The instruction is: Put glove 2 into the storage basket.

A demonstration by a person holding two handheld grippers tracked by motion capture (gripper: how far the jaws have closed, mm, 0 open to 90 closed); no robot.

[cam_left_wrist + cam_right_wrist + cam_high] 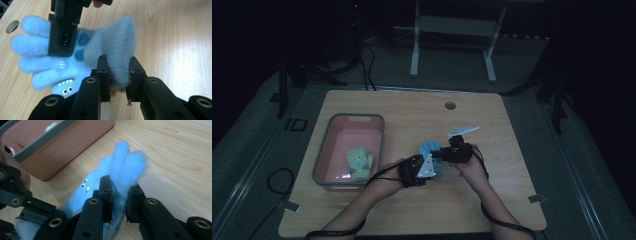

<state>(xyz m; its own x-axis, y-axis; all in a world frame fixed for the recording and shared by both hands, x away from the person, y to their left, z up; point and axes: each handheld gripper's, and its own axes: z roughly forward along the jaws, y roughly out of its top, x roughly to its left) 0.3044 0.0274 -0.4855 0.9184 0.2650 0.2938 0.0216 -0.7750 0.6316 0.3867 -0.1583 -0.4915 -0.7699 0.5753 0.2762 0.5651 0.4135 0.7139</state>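
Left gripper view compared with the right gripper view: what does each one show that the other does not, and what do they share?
The left gripper view alone shows the round hole in the table, the glove's dark blue spots and its toothy mouth.

The right gripper view alone shows the pink bin with its grey rim, standing beside the glove.

Both show the fluffy blue glove pinched between that view's own black jaws, the other gripper gripping it too, its small eyes, and the wooden table.

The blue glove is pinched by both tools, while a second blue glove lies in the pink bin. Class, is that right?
Not quite: the glove in the pink bin is green, as the high view shows. Both tools do pinch the blue glove.
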